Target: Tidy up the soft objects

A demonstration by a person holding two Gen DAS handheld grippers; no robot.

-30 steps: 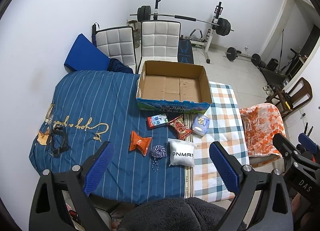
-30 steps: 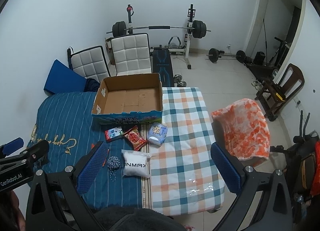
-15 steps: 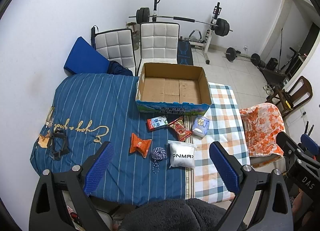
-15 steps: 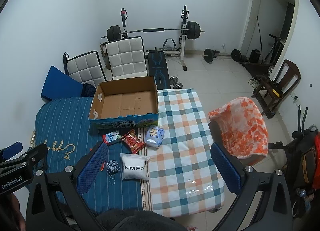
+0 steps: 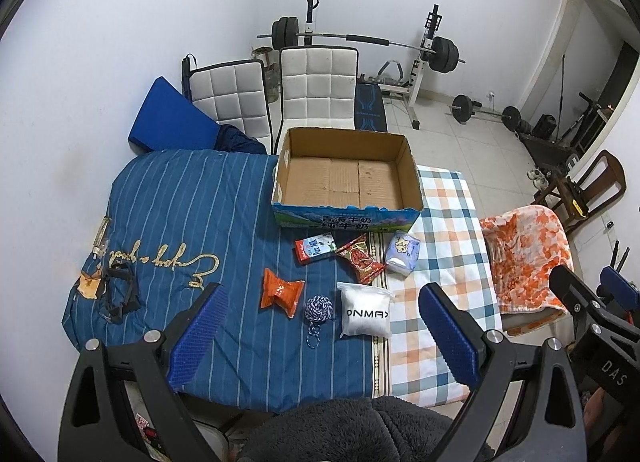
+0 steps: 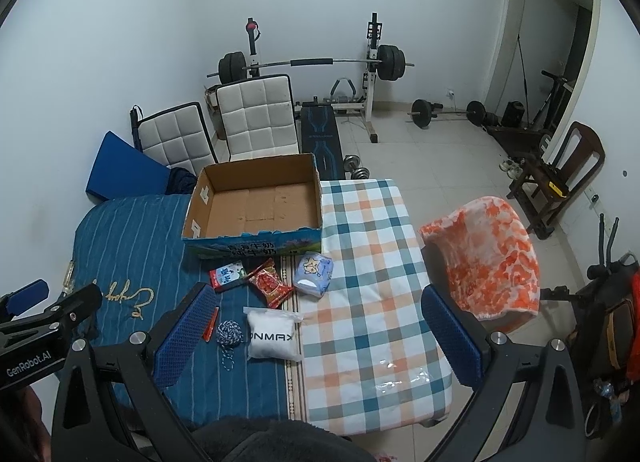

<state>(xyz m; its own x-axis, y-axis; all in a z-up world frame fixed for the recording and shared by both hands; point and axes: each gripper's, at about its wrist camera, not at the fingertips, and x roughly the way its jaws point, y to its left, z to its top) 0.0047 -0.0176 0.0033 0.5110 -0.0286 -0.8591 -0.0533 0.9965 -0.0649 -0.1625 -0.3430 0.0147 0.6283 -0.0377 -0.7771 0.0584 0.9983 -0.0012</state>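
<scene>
Blue-padded fingers (image 5: 448,332) of the left gripper (image 5: 320,336) and right gripper (image 6: 318,336) stand wide and empty, high above the bed (image 5: 168,213). The packets, white pouch (image 5: 367,316) and yarn ball (image 5: 318,308) lie before the empty box (image 5: 346,217). Slippery film may slide out of a pinch. Since a second ago, both grippers have risen slightly; nothing is moved.

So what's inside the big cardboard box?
Nothing yet. The cardboard box shows only its bare brown bottom flaps. The snack packets, rope ball and white pouch all lie outside, in front. The strip just behind its near wall is hidden.
</scene>
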